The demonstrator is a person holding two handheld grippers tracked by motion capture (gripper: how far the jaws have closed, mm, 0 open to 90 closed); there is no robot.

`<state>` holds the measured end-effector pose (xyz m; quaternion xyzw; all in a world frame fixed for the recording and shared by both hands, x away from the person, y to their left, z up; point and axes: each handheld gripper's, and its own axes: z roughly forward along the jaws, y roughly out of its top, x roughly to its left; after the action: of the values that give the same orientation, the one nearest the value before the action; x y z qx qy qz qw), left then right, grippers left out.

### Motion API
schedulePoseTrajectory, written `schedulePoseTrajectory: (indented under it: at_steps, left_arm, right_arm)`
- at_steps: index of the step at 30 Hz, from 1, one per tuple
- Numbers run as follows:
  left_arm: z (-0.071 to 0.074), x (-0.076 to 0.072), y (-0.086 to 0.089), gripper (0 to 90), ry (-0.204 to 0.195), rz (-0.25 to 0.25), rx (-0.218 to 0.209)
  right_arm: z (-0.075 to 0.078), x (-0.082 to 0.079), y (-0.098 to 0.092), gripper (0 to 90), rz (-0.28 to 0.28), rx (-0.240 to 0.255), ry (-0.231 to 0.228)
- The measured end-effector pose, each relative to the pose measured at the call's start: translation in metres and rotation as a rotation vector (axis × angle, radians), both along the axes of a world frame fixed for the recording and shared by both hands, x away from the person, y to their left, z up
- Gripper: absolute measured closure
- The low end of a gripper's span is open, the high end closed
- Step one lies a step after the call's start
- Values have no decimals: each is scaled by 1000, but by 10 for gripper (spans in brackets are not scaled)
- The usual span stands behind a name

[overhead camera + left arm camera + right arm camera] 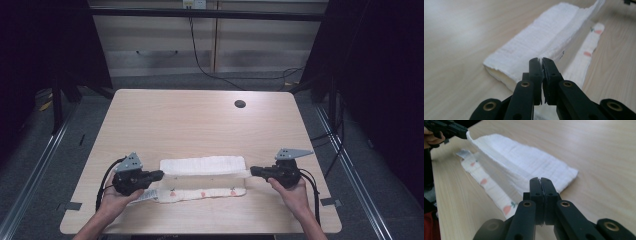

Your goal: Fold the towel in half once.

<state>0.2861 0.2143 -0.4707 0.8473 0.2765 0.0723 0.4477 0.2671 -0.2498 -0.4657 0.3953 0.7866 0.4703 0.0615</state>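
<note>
A white cloth [202, 166] with small red prints lies lengthwise near the table's front edge, its upper layer folded over. A printed strip [200, 194] stays flat in front. My left gripper [161, 174] is shut on the cloth's left end, and a sliver of white shows between its jaws [541, 60]. At the other end my right gripper [252, 171] is shut on the cloth [529, 167], jaws pressed together [540, 179]. The held edge runs slightly raised between the two. In the right gripper view the left gripper [461, 131] pinches the far corner.
The wooden table [200, 120] has a round cable hole [240, 104] at the back right. Both hands rest close to the front edge. Cables [210, 70] trail over the floor behind the table, and metal rails [35, 165] run along both sides.
</note>
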Motion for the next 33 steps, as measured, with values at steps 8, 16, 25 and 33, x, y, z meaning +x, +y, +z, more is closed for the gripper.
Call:
schedulePoseTrajectory:
  at_steps: [8,16,25,33]
  left_arm:
    - [-21,-4,-7,863,36,-37,70]
    - [-21,-7,-4,799,49,-53,37]
    - [-15,-2,1,762,53,-33,-12]
    - [-13,14,-2,749,44,17,-7]
  right_arm:
    - [-27,-8,8,888,44,-57,75]
    - [-25,-11,9,776,33,-69,80]
    - [-19,-10,1,705,16,-27,56]
    - [-12,4,3,715,7,-30,30]
